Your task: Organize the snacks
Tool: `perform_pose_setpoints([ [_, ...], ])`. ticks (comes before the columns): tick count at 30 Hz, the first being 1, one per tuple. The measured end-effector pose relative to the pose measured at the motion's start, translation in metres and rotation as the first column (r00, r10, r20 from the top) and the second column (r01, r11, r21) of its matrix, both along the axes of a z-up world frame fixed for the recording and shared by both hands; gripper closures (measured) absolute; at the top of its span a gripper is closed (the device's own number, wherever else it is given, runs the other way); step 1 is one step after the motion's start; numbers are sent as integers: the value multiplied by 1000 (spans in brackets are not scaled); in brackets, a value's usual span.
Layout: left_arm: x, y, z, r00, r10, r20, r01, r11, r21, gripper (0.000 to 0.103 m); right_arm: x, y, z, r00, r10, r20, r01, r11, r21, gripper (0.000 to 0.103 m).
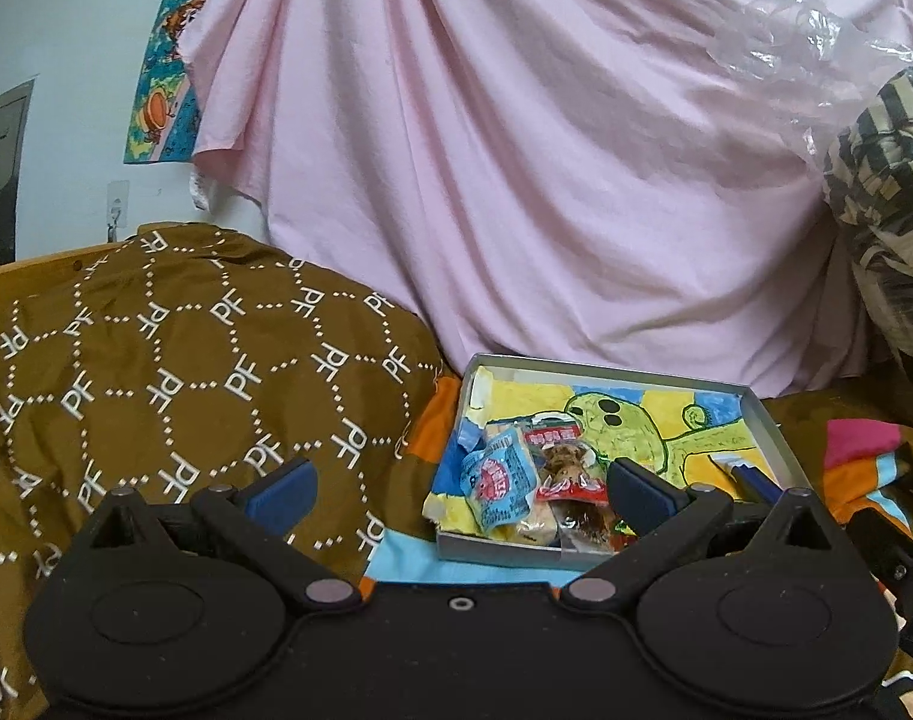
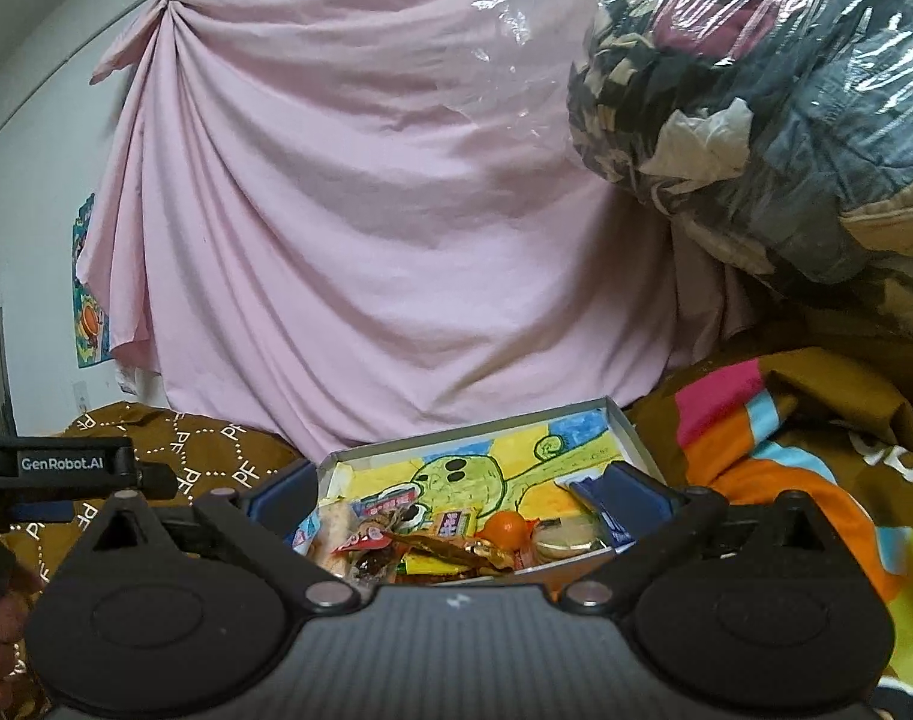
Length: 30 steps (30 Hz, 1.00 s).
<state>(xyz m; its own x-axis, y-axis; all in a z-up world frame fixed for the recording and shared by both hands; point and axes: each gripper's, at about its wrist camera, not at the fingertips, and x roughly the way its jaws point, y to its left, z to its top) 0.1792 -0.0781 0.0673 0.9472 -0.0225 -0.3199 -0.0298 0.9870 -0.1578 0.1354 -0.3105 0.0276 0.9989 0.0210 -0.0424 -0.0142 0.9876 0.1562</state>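
While my left gripper [image 1: 462,495] and right gripper [image 2: 456,495] gape empty, snack packets [image 1: 516,489] crowd the tray's [image 1: 768,420] near edge, orange ball [image 2: 508,525] among them.

Snacks [image 2: 432,540] crowd the tray's [image 2: 633,438] near end (far half bare, reachable from above).

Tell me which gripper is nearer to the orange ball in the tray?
Right. The right gripper is open above the tray's near end, and the orange ball lies between its fingers. The left gripper is open further left; its view does not show the ball.
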Motion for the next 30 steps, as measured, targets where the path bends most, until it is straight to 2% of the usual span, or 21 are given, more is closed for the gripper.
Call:
perform_pose_setpoints([
  [10, -37, 10, -12, 999, 20, -25, -22, 998, -53, 1, -27, 0, -3, 1000, -16, -7, 16, 1000, 21, 0],
  [18, -68, 16, -20, 1000, 10, -17, -11, 999, -34, 1, -48, 9, -7, 999, -15, -29, 15, 1000, 20, 0],
  [30, -102, 33, -33, 1000, 2, -19, -2, 1000, -20, 1, -81, 41, -15, 999, -34, -34, 33, 999, -28, 0],
])
